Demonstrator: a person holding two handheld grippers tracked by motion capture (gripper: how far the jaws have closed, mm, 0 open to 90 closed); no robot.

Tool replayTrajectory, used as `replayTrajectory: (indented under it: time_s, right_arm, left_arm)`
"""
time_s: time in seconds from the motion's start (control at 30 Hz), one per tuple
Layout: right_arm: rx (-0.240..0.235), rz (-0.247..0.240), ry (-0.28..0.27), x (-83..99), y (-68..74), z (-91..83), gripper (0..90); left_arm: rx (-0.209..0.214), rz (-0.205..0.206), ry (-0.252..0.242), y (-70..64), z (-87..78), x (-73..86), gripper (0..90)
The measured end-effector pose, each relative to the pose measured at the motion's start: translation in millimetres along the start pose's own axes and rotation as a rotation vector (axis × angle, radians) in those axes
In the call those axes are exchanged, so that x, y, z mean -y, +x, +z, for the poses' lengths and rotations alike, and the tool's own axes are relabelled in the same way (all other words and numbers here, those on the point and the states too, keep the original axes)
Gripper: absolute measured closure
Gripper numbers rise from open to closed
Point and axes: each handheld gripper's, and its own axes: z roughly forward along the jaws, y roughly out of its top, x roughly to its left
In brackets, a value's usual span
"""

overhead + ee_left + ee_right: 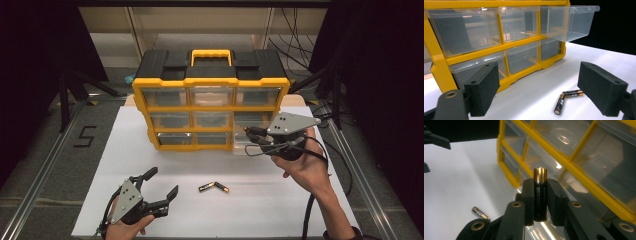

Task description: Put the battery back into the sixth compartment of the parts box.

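Observation:
A yellow and black drawer cabinet [210,80] with clear drawers stands at the back of the white table. One right-hand drawer [571,22] is pulled out. My right gripper [248,133] hovers just in front of that drawer, shut on a black and gold battery [540,176] that stands upright between the pads [527,195]. Two more batteries [214,187] lie touching in a V on the table in front of the cabinet. My left gripper [162,182] is open and empty, low at the front left, with those batteries [565,100] lying ahead of its pads [482,90].
The white board [150,150] covers the table, bare to the left of the cabinet and along the front. A metal rail [40,170] runs down each side. Cables [310,210] trail from the right gripper past the wrist.

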Motion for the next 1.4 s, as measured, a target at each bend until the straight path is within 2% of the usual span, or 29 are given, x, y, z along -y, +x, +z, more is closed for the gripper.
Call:
replayTrajectory:
  time_s: [0.3,0.53,0.83,0.93,1.0,1.03,1.23,1.4]
  right_arm:
    - [0.040,0.055,0.005,10.8,-15.4,1.4,76.7]
    - [0.073,0.074,0.017,17.3,-23.5,3.0,76.7]
    - [0.085,0.107,0.037,26.5,-31.7,7.6,76.0]
    - [0.086,0.125,0.047,26.7,-32.5,7.3,65.3]
    - [0.090,0.136,0.034,26.0,-32.1,6.7,59.4]
    - [0.106,0.132,0.022,25.2,-31.8,6.2,57.3]
    - [0.101,0.117,-0.016,15.8,-24.1,1.3,44.3]
    - [0.050,0.077,-0.034,7.0,-10.4,1.8,37.2]
  left_arm:
    - [0.000,0.000,0.000,0.0,0.0,-0.1,17.2]
    - [0.000,-0.001,-0.001,-0.1,0.1,-0.1,17.2]
    - [0.000,0.000,0.000,-0.1,0.0,-0.1,17.2]
    - [0.001,-0.001,0.000,0.0,0.1,0.1,17.2]
    - [0.001,-0.003,-0.002,0.0,0.2,0.0,17.2]
    - [0.000,-0.002,-0.001,0.0,0.1,-0.2,17.2]
    - [0.001,-0.002,-0.002,0.0,0.0,-0.2,17.2]
    - [0.000,-0.003,-0.004,0.1,-0.3,-0.4,17.2]
